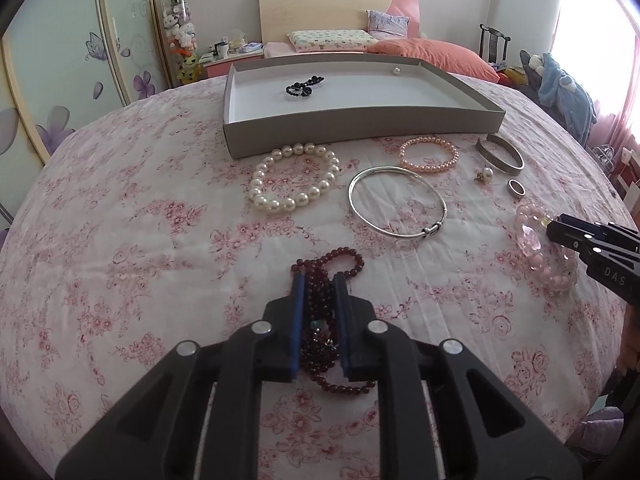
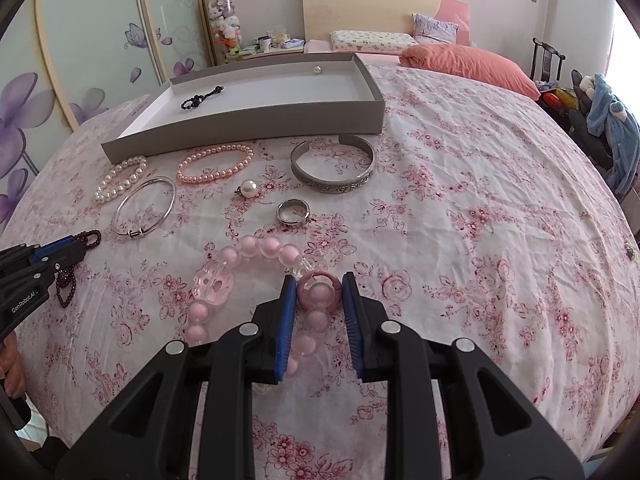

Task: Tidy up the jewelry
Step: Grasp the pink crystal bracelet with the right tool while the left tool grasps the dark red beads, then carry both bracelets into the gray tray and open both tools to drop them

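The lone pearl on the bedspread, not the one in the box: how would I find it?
Start at the grey box on the flowered bedspread and come toward the camera, past the pink bead bracelet. The loose pearl lies between that bracelet and the wide engraved silver cuff. It is one white bead with a small metal cap, not strung.

- Dark red bead strand (image 1: 320,312) — bunched between the left gripper's (image 1: 319,280) blue pads.
- Pink bead bracelet (image 2: 256,252) — its pink ring (image 2: 319,290) pinched by the right gripper (image 2: 319,280).
- Grey tray (image 1: 360,128) holds black beads (image 1: 303,85) and a pearl (image 1: 396,71).
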A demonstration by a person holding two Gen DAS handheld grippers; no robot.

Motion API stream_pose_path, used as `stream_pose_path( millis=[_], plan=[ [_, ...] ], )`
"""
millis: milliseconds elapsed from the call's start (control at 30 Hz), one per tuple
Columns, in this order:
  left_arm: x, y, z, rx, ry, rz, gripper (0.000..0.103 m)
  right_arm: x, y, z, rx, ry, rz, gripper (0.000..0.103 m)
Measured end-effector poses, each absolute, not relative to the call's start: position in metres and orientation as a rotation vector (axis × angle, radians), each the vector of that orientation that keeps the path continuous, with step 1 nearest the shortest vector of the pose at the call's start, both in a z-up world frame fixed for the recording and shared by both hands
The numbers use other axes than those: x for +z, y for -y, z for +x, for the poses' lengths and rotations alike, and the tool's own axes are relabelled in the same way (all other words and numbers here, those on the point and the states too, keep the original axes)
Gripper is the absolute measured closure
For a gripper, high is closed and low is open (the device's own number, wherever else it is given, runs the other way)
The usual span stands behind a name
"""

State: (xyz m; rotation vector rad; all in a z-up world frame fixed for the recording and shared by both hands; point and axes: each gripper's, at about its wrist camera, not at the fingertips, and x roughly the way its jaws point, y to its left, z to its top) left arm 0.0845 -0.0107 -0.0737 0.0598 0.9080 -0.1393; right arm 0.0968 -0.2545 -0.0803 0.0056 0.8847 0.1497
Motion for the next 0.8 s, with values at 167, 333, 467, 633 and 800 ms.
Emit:
stream_pose_path(
  millis=[167, 333, 467, 633, 800],
  plan=[
    [-0.073, 0.003, 0.083, -0.148, -0.910, 0.010, 0.094, -0.077, 0.258, 0.095, 0.166, -0.866, 0.050, 0.079],
    [-0.070, -0.006, 0.080, -0.154, -0.902, -0.031, 0.094, -0.058, 0.260, 0.089, 0.207, -0.783, 0.094, 0.079],
    [-0.060, -0.011, 0.076, -0.163, -0.863, -0.066, 0.094, -0.046, 0.258, 0.086, 0.253, -0.727, 0.124, 0.079],
    [-0.048, -0.014, 0.072, -0.173, -0.815, -0.097, 0.094, -0.036, 0.252, 0.082, 0.309, -0.678, 0.157, 0.079],
    [-0.039, -0.014, 0.070, -0.170, -0.784, -0.111, 0.094, -0.028, 0.246, 0.078, 0.347, -0.635, 0.179, 0.079]
  ],
)
